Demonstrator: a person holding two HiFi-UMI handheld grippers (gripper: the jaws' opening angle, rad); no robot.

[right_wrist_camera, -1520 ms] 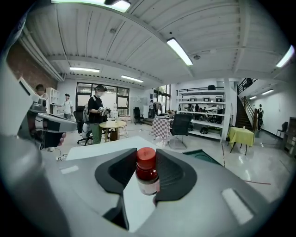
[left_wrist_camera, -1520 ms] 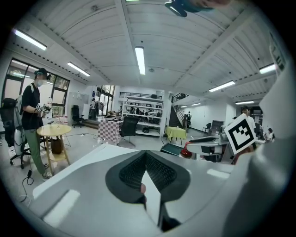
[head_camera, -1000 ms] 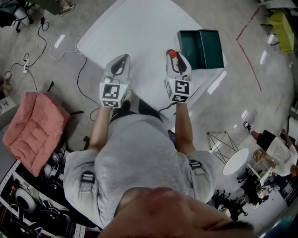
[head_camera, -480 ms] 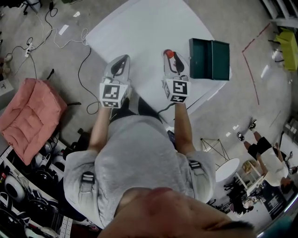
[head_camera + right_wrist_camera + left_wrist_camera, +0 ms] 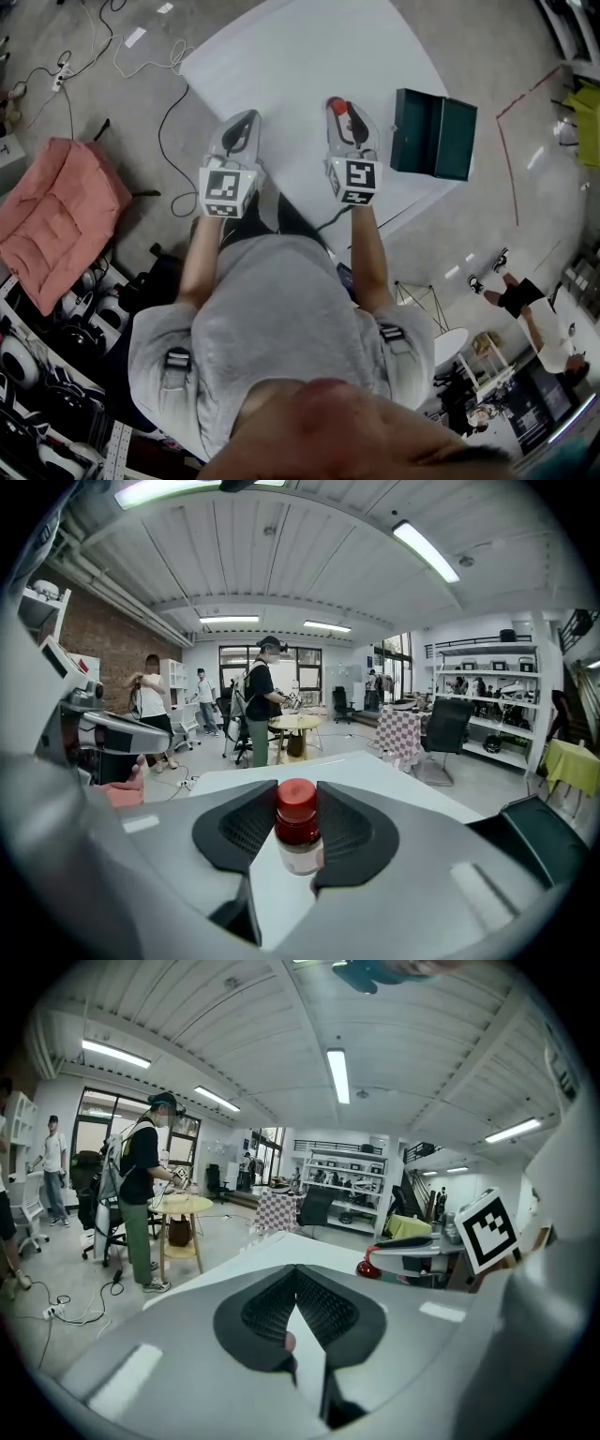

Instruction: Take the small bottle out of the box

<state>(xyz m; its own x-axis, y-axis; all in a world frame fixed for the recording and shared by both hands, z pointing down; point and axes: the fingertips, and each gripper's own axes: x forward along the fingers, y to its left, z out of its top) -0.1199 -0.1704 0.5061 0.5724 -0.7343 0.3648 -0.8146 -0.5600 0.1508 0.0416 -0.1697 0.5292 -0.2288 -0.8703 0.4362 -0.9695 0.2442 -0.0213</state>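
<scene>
In the head view both grippers hover over the near part of the white table (image 5: pixel 300 56). The small bottle (image 5: pixel 338 107), clear with a red cap, stands upright between the jaws of my right gripper (image 5: pixel 343 114), which is shut on it. The right gripper view shows the pads pressing both sides of the bottle (image 5: pixel 298 829) above the tabletop. The dark green box (image 5: pixel 433 134) lies open at the table's right edge, apart from the bottle. My left gripper (image 5: pixel 242 124) is to the left, its jaws shut with nothing between them (image 5: pixel 298 1283).
A pink cushion (image 5: pixel 56 216) and cables (image 5: pixel 173 131) lie on the floor left of the table. A small round white table (image 5: pixel 452 347) and seated people are at the lower right. People stand round a wooden table (image 5: pixel 292 726) in the background.
The head view has swung, so table and box sit further right and are turned. The gap between the held bottle and the box has widened. Both grippers keep their stance.
</scene>
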